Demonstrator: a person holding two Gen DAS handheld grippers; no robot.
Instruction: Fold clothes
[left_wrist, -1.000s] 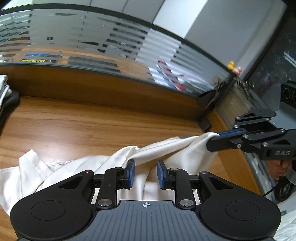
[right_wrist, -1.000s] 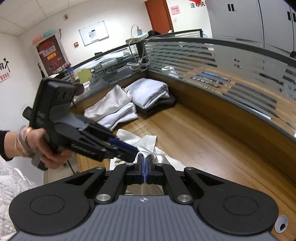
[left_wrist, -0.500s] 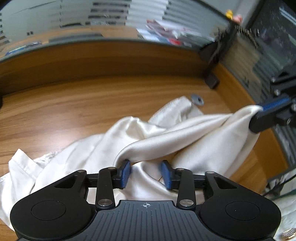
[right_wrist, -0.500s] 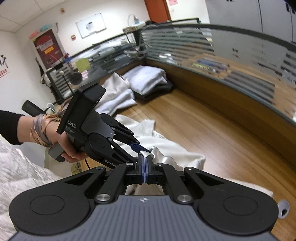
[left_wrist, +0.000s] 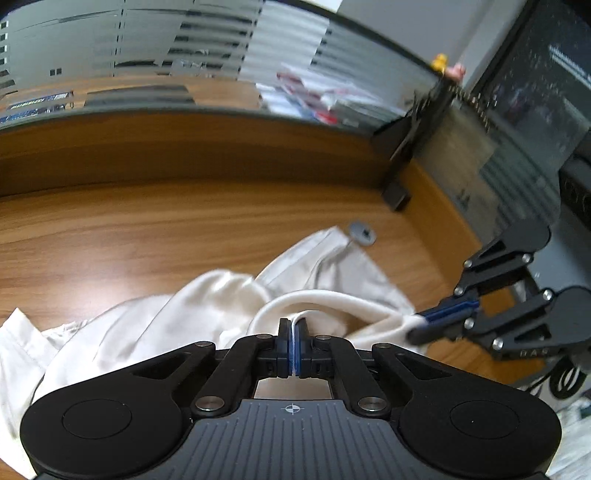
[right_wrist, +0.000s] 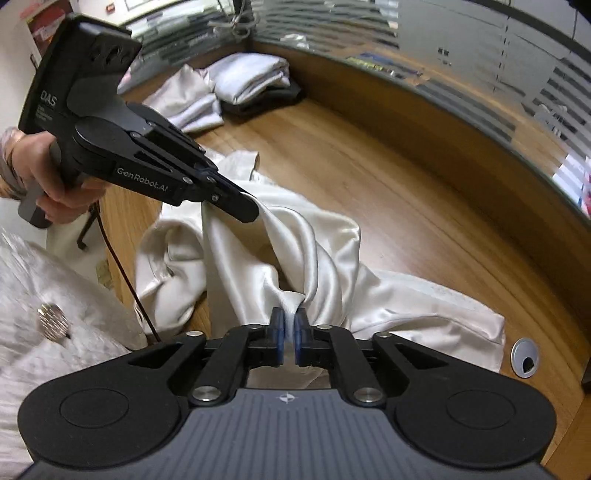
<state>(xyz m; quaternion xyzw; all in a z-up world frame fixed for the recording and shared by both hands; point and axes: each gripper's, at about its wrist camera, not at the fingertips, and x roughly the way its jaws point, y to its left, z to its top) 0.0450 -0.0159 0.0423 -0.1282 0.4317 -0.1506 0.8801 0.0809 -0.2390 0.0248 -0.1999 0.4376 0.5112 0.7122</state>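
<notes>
A crumpled white satin garment (left_wrist: 207, 306) (right_wrist: 325, 251) lies on the wooden desk (left_wrist: 147, 229). My left gripper (left_wrist: 293, 328) is shut on a raised fold of it; the right wrist view shows that gripper (right_wrist: 249, 208) coming in from the upper left, cloth hanging from its tip. My right gripper (right_wrist: 290, 325) has a bunch of the same garment between its pads, and its jaws are opening, with a narrow gap between the pads. In the left wrist view the right gripper (left_wrist: 415, 326) reaches in from the right, its tip in the cloth.
A stack of folded clothes (right_wrist: 251, 77) and another pale garment (right_wrist: 184, 99) sit at the desk's far corner. A cable grommet (right_wrist: 524, 357) (left_wrist: 362, 232) lies by the garment's edge. A frosted glass partition (left_wrist: 184, 74) walls the desk's far side. A hand (right_wrist: 55, 184) holds the left gripper.
The left gripper's jaws closed onto a fold of the garment. Both grippers came down toward the desk. The right gripper's pads have parted slightly.
</notes>
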